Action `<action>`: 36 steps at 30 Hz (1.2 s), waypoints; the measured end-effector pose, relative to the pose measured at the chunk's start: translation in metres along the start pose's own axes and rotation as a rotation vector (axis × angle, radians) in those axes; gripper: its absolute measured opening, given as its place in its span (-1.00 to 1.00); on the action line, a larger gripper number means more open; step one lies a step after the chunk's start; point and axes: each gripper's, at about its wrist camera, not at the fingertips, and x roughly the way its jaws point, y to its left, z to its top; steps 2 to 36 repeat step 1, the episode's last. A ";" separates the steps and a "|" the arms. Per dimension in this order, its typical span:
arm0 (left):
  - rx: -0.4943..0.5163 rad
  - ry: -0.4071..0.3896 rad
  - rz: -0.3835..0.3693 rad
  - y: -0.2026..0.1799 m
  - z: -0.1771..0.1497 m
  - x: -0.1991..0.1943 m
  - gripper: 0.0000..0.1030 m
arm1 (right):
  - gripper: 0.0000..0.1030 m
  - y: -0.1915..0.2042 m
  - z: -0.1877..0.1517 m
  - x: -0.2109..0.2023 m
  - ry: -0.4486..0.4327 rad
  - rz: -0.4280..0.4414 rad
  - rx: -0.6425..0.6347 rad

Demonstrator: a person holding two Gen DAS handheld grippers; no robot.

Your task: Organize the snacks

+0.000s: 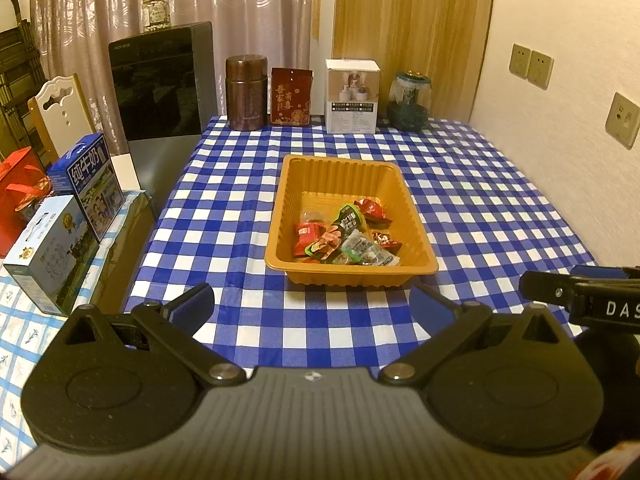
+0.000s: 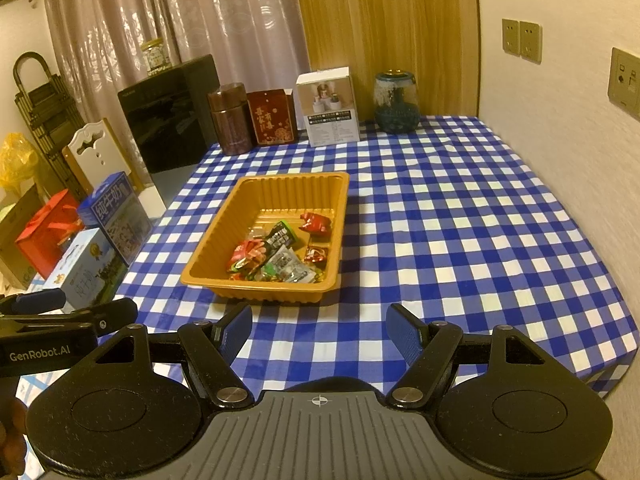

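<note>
An orange plastic tray (image 1: 304, 184) (image 2: 224, 240) sits mid-table on the blue-and-white checked cloth. Several wrapped snacks (image 1: 346, 236) (image 2: 276, 252) lie heaped at its near end: red, green and clear packets. My left gripper (image 1: 316, 304) stands open over the cloth just short of the tray's near rim, nothing between its blue pads. My right gripper (image 2: 320, 330) is also open and empty, to the right of the tray's near corner. Each gripper shows at the edge of the other's view: the right gripper (image 1: 580, 296) and the left gripper (image 2: 60, 316).
Along the table's far edge stand a brown canister (image 1: 246, 92), a red box (image 1: 291, 97), a white carton (image 1: 351, 96) and a glass jar (image 1: 409, 101). Milk cartons (image 1: 86, 184) and a red bag (image 1: 18, 192) sit on a side surface at left. A wall with sockets bounds the right.
</note>
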 end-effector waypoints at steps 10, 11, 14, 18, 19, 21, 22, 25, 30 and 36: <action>0.000 -0.002 0.004 0.000 0.000 0.000 1.00 | 0.43 0.000 0.001 0.000 -0.001 0.000 0.001; 0.000 -0.002 0.004 0.000 0.000 0.000 1.00 | 0.43 0.000 0.001 0.000 -0.001 0.000 0.001; 0.000 -0.002 0.004 0.000 0.000 0.000 1.00 | 0.43 0.000 0.001 0.000 -0.001 0.000 0.001; 0.000 -0.002 0.004 0.000 0.000 0.000 1.00 | 0.43 0.000 0.001 0.000 -0.001 0.000 0.001; 0.000 -0.002 0.004 0.000 0.000 0.000 1.00 | 0.43 0.000 0.001 0.000 -0.001 0.000 0.001; 0.000 -0.002 0.004 0.000 0.000 0.000 1.00 | 0.43 0.000 0.001 0.000 -0.001 0.000 0.001; 0.000 -0.002 0.004 0.000 0.000 0.000 1.00 | 0.43 0.000 0.001 0.000 -0.001 0.000 0.001; 0.000 -0.002 0.004 0.000 0.000 0.000 1.00 | 0.43 0.000 0.001 0.000 -0.001 0.000 0.001; 0.000 -0.002 0.004 0.000 0.000 0.000 1.00 | 0.43 0.000 0.001 0.000 -0.001 0.000 0.001; 0.000 -0.002 0.004 0.000 0.000 0.000 1.00 | 0.43 0.000 0.001 0.000 -0.001 0.000 0.001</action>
